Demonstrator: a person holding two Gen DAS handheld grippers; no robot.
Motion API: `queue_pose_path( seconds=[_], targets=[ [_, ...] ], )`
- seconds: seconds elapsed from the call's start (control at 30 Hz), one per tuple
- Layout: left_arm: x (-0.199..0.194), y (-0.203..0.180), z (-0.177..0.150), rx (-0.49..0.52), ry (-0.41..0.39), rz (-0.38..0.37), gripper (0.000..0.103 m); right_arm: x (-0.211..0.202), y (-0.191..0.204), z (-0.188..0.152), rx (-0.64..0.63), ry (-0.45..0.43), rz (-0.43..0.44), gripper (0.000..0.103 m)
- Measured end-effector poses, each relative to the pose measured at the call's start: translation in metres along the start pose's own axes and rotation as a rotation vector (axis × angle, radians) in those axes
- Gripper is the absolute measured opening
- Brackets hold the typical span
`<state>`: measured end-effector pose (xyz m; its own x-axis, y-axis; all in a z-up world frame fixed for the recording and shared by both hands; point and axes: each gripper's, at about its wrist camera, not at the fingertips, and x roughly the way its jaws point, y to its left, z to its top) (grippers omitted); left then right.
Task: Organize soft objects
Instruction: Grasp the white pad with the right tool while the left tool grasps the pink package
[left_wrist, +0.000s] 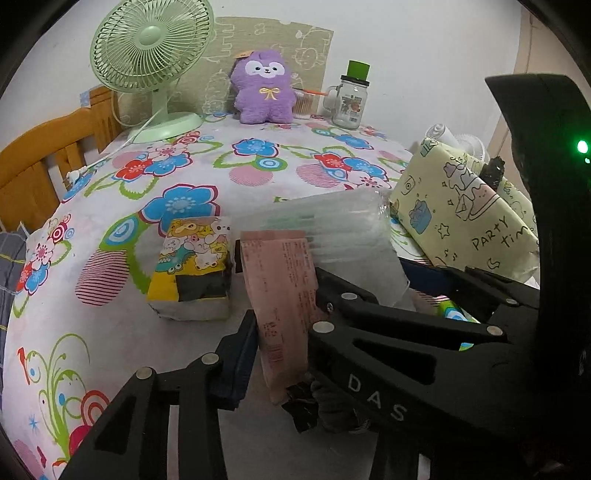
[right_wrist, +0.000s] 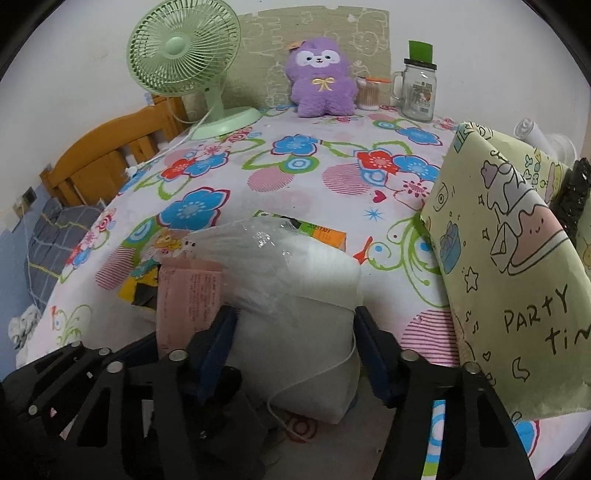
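Over the flowered bench (left_wrist: 110, 295) we tilt both grippers downward, side by side. Our left gripper (left_wrist: 284, 332) is clamped on a pink packet (left_wrist: 284, 280), standing upright just right of a cartoon-printed tissue pack (left_wrist: 192, 266). Our right gripper (right_wrist: 295, 343) squeezes a white plastic-wrapped bundle (right_wrist: 295, 295) resting on the bench, beside the pink packet and a leaning party bag (right_wrist: 517, 277).

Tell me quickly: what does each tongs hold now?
Left tongs: closed on the pink packet.
Right tongs: closed on the white packet.
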<state>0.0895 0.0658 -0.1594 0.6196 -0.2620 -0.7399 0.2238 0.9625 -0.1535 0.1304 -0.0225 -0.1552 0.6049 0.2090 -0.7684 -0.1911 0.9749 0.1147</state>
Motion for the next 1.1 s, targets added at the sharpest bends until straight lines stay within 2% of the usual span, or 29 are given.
queue_pose_path(
  seconds=[0.1,0.13,0.17,0.23,0.5,1.1],
  targets=[
    [-0.003,-0.003,-0.001,0.006,-0.004,-0.001,0.045,-0.005,0.0,-0.001,-0.002,-0.008,0.011,0.06],
    [-0.004,-0.003,-0.002,0.006,-0.004,-0.003,0.035,-0.007,0.001,-0.002,-0.009,-0.013,0.01,0.059],
    [-0.005,-0.003,-0.002,0.004,-0.004,0.021,0.035,-0.008,0.0,-0.002,-0.008,-0.016,0.005,0.055],
    [-0.006,0.001,-0.002,-0.008,-0.002,0.03,0.035,-0.01,-0.002,-0.002,-0.009,-0.023,-0.03,0.051],
    [-0.01,-0.001,-0.004,-0.007,-0.002,0.049,0.034,-0.018,-0.002,-0.005,-0.004,-0.027,-0.02,0.047],
    [-0.04,-0.024,0.002,0.025,-0.072,0.063,0.034,-0.06,-0.012,-0.005,0.019,-0.115,-0.033,0.046]
  ],
)
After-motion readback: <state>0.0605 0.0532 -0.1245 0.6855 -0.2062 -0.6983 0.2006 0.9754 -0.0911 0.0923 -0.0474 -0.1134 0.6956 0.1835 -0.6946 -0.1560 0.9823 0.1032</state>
